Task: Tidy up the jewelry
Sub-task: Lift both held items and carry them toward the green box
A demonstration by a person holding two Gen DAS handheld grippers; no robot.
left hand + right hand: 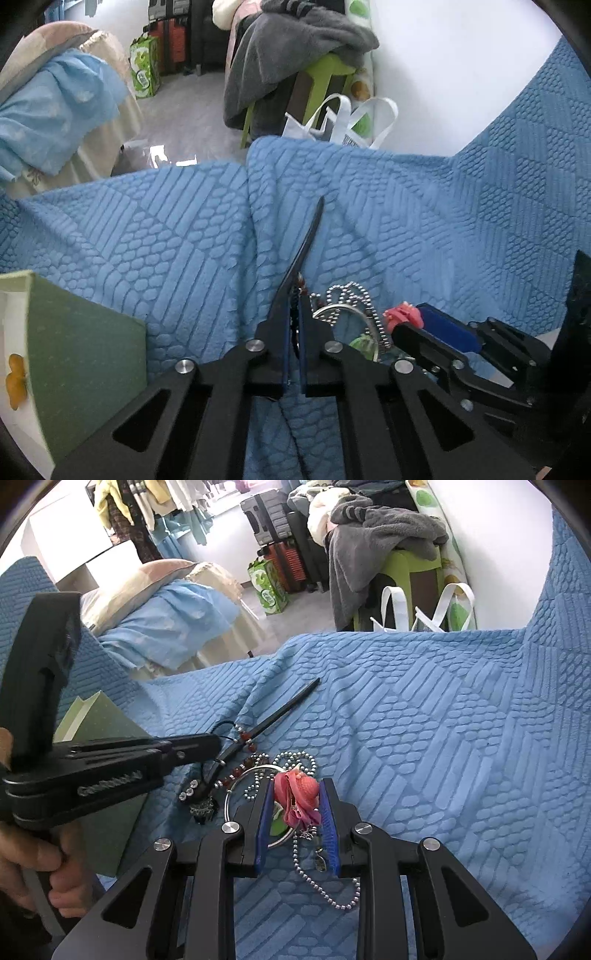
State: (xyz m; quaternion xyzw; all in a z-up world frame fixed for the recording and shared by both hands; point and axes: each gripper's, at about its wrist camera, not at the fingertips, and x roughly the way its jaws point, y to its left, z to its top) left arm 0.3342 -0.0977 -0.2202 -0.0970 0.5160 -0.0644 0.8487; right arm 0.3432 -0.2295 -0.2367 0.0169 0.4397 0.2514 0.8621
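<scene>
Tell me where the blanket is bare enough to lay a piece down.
Bare: the blue blanket right of the right gripper, and beyond the black hair stick. Crowded: bead chain, silver ring and green box beside the left gripper.

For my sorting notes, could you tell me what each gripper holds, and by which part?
The left gripper pinches the black hair stick near its beaded end. The right gripper clamps the pink fabric flower by its sides.

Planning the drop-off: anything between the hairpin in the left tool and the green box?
Nothing visible: only blue blanket lies between the left tool, shut on the black hairpin, and the green box. Its bead strand lies near the ball chain.
</scene>
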